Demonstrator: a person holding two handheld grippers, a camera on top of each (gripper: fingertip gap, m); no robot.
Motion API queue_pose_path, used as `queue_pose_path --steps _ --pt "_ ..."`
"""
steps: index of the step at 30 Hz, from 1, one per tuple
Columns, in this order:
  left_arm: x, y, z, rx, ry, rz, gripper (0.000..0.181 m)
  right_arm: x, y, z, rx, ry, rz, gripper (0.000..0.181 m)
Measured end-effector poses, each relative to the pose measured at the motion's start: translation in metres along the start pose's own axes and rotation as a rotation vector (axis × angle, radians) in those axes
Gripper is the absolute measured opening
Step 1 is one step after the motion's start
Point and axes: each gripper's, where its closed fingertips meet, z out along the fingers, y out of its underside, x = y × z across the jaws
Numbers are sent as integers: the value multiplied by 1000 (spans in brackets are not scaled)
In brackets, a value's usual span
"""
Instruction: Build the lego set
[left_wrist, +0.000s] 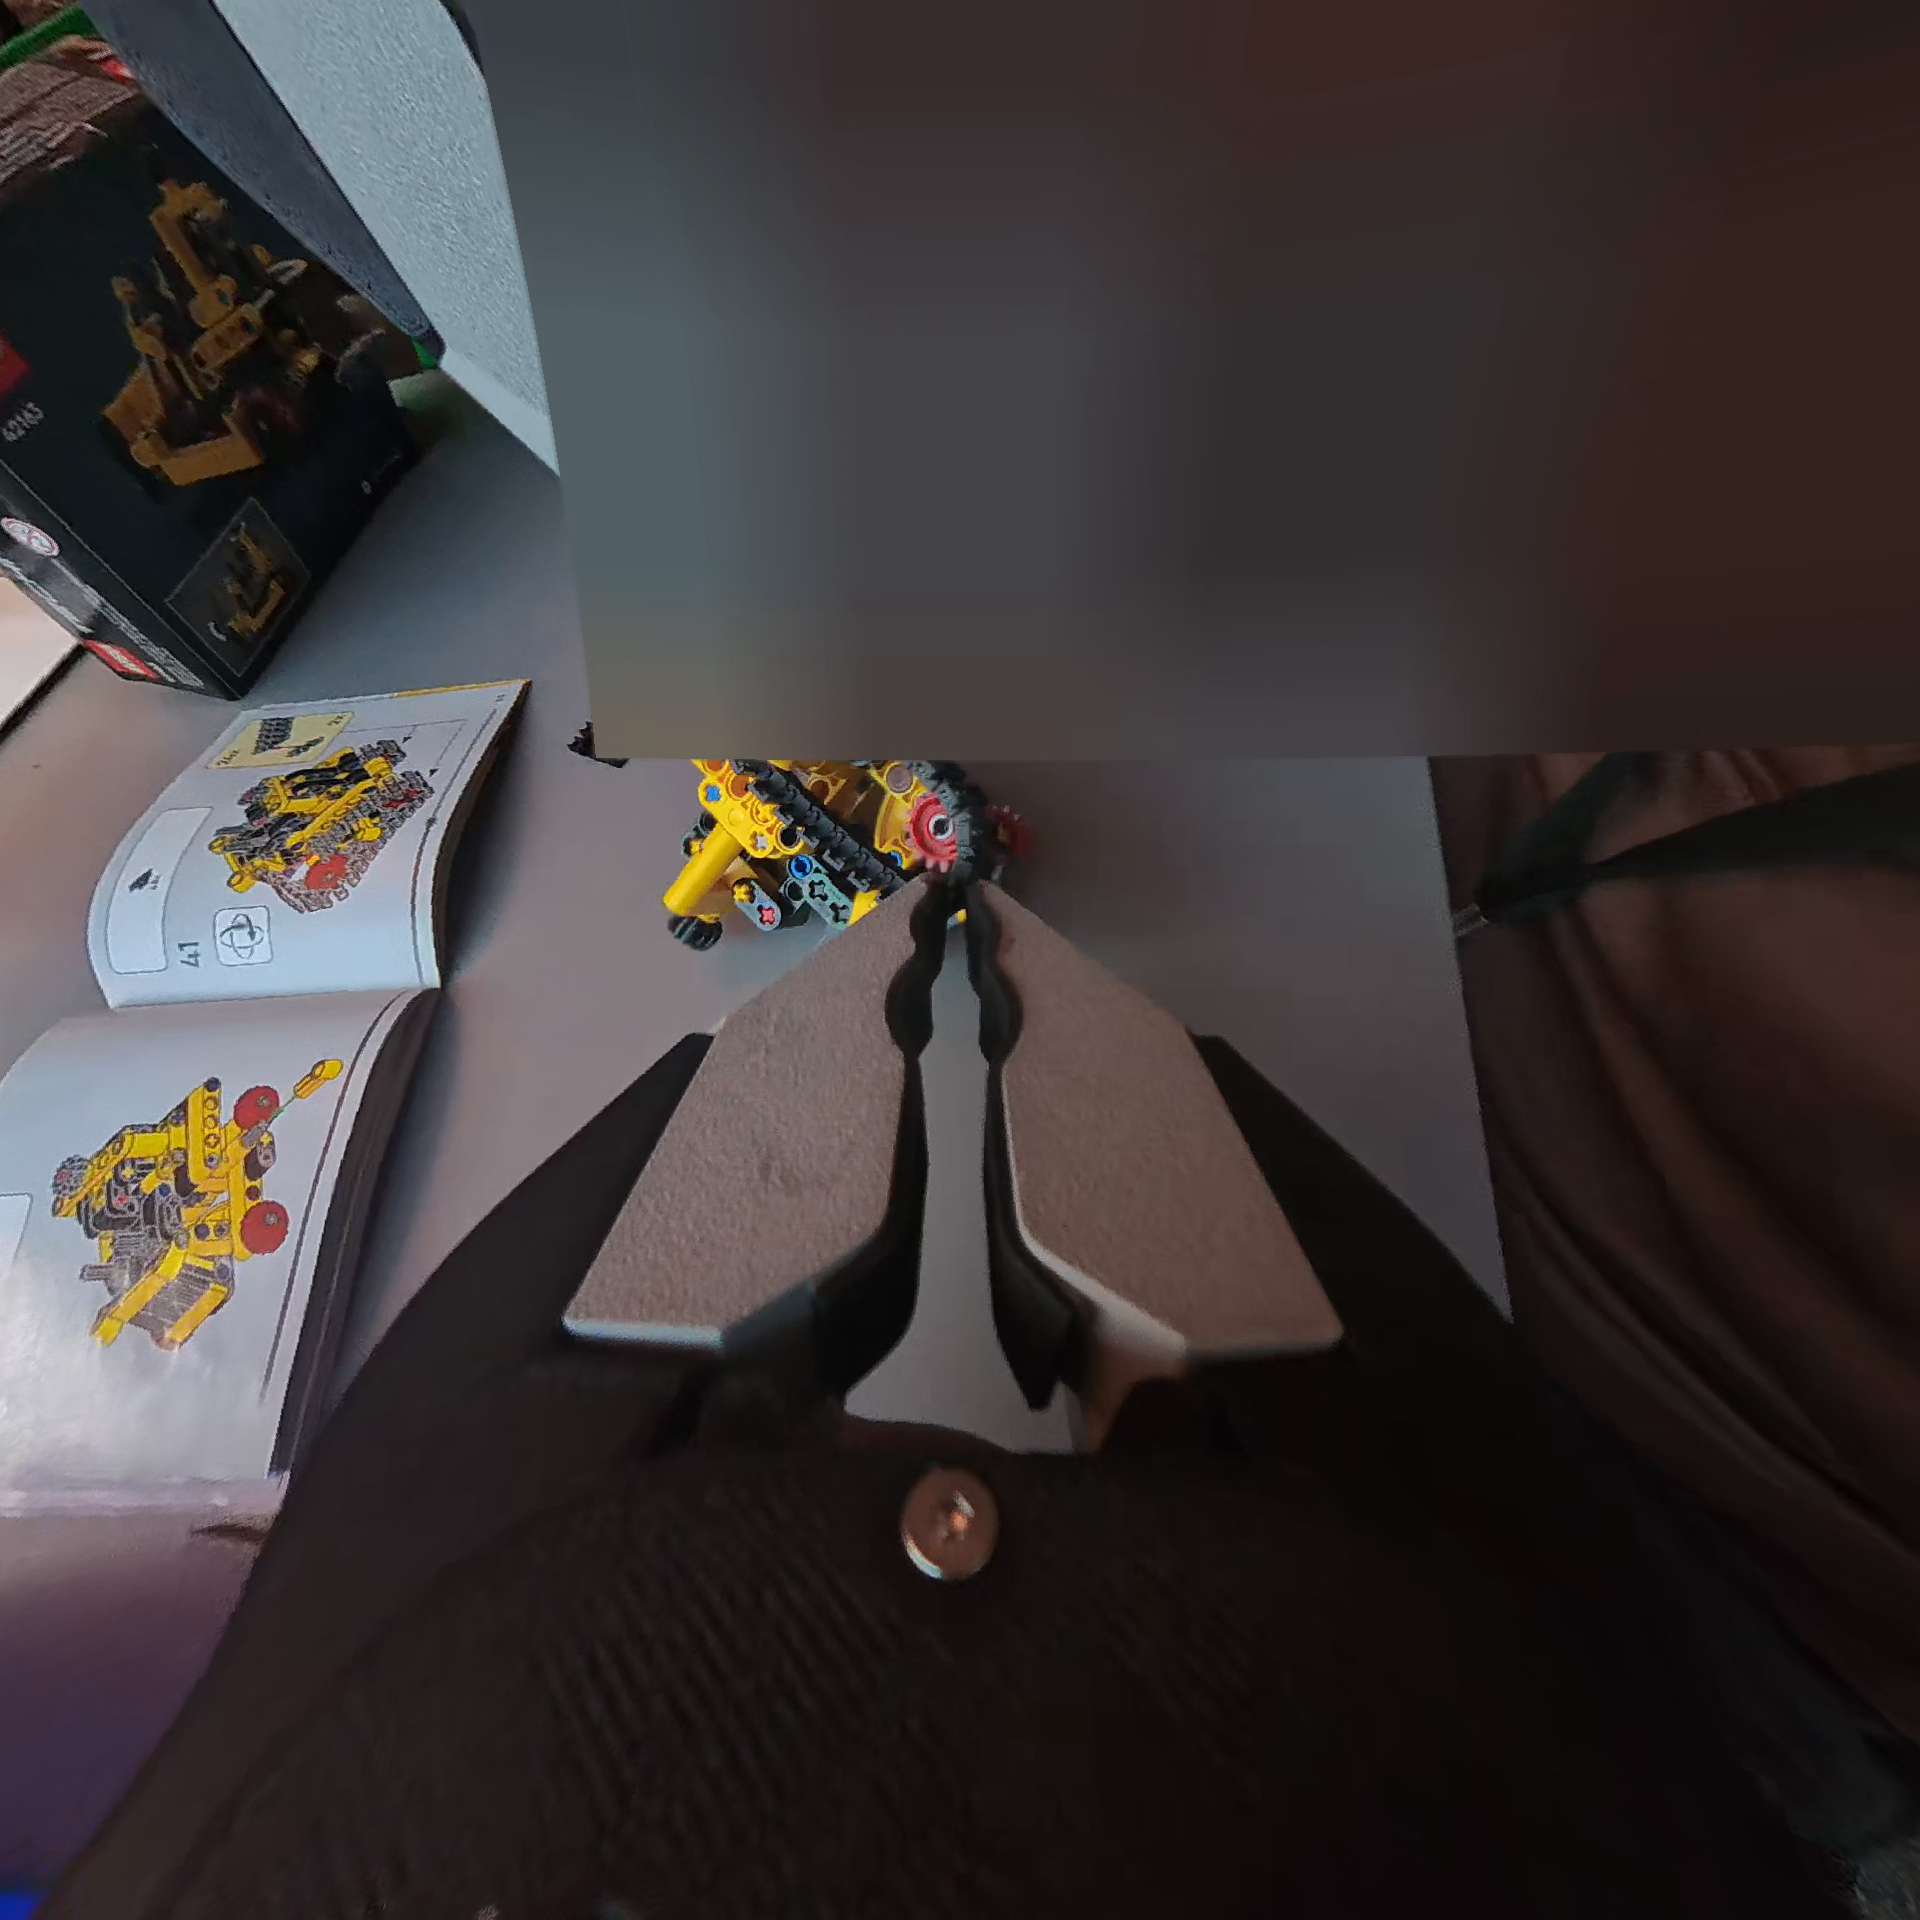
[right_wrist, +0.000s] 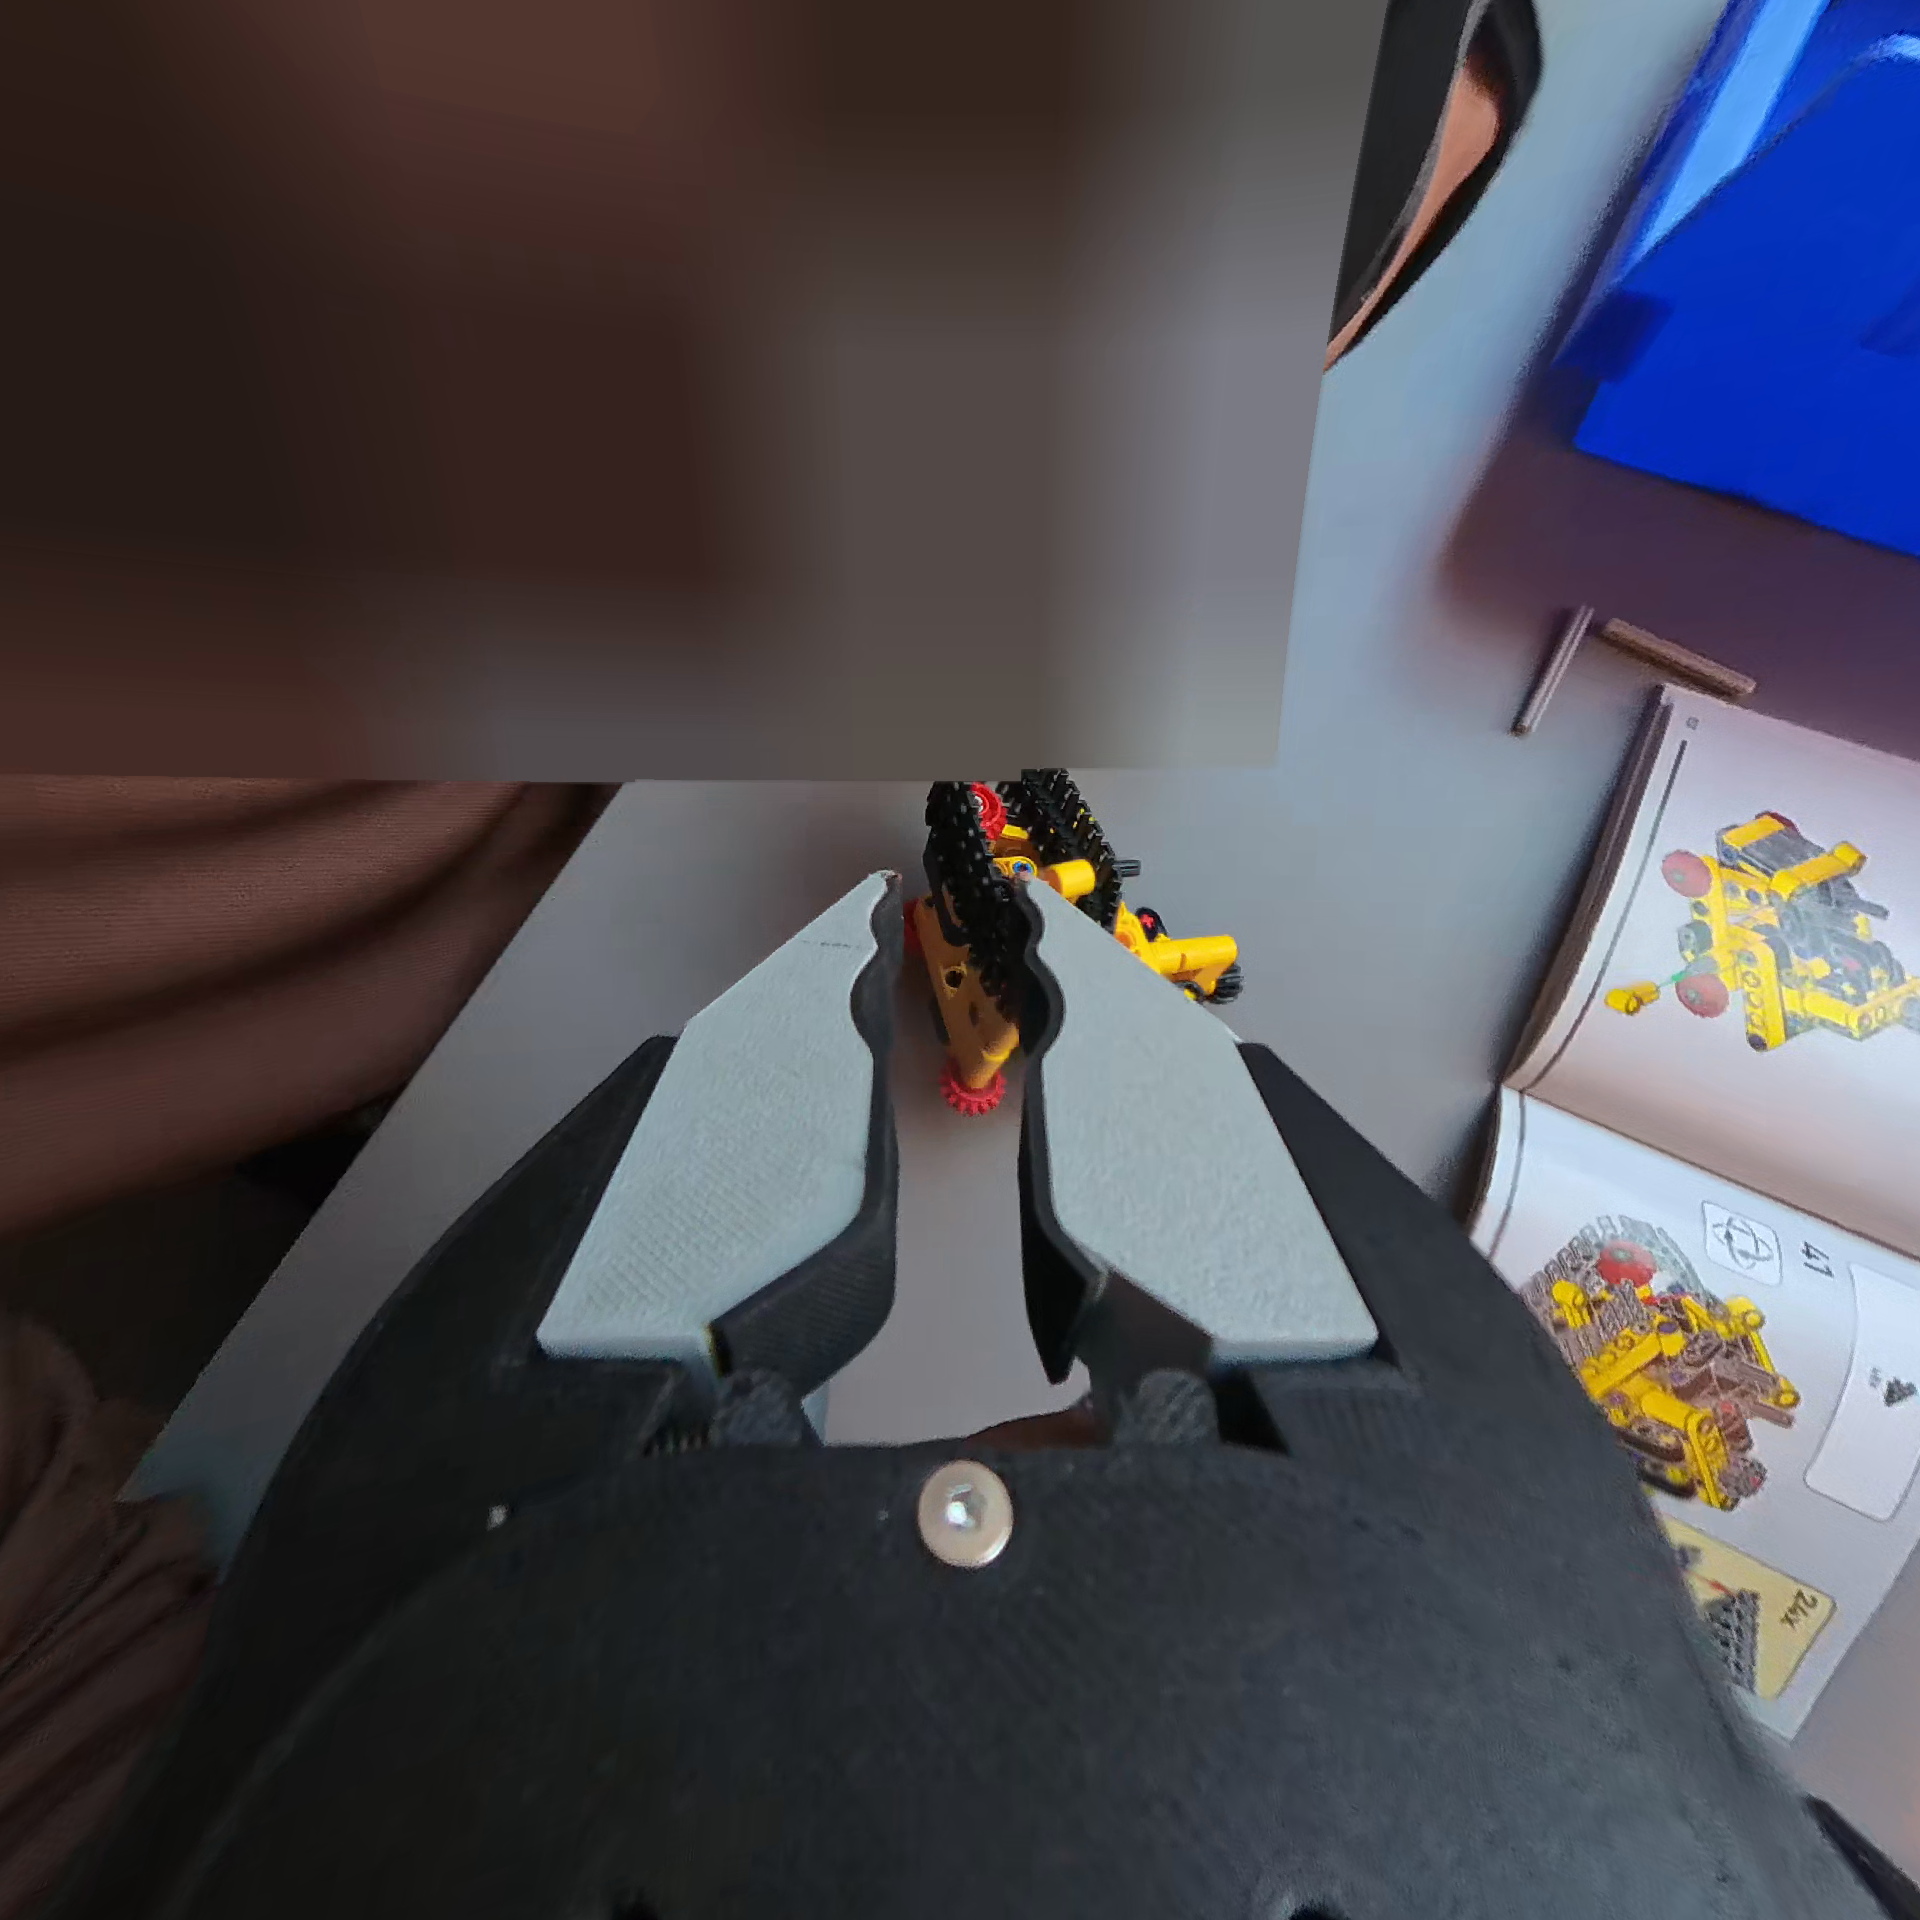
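Observation:
A partly built yellow lego bulldozer (left_wrist: 790, 847) with black tracks lies on the grey table (left_wrist: 1195, 987). My left gripper (left_wrist: 954, 894) is nearly closed, its tips pinching the black track (left_wrist: 831, 821) just below a red gear (left_wrist: 935, 826). My right gripper (right_wrist: 958, 883) is shut on the same model (right_wrist: 971, 997) from the other end. Its fingers clamp a yellow beam and a black track (right_wrist: 987, 925), and a small red gear (right_wrist: 971, 1091) sticks out toward the camera. A blurred patch hides the far part of the model in both views.
An open instruction booklet (left_wrist: 291, 862) lies beside the model and also shows in the right wrist view (right_wrist: 1714, 1143). The black lego box (left_wrist: 187, 416) stands at the far left. A blue bin (right_wrist: 1766, 312) and two small dark sticks (right_wrist: 1673, 657) lie beyond the booklet. A person's brown clothing (left_wrist: 1714, 1143) borders the table edge. My right fingertips sit around 5 cm from my left ones.

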Motion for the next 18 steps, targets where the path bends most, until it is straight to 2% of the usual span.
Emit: queue_pose_path --steps 8,18 --pt "-2 -15 8 48 -78 19 4 8 13 -16 47 -10 39 17" --pt "3 -13 15 55 -75 42 6 1 18 -18 36 -26 48 17"
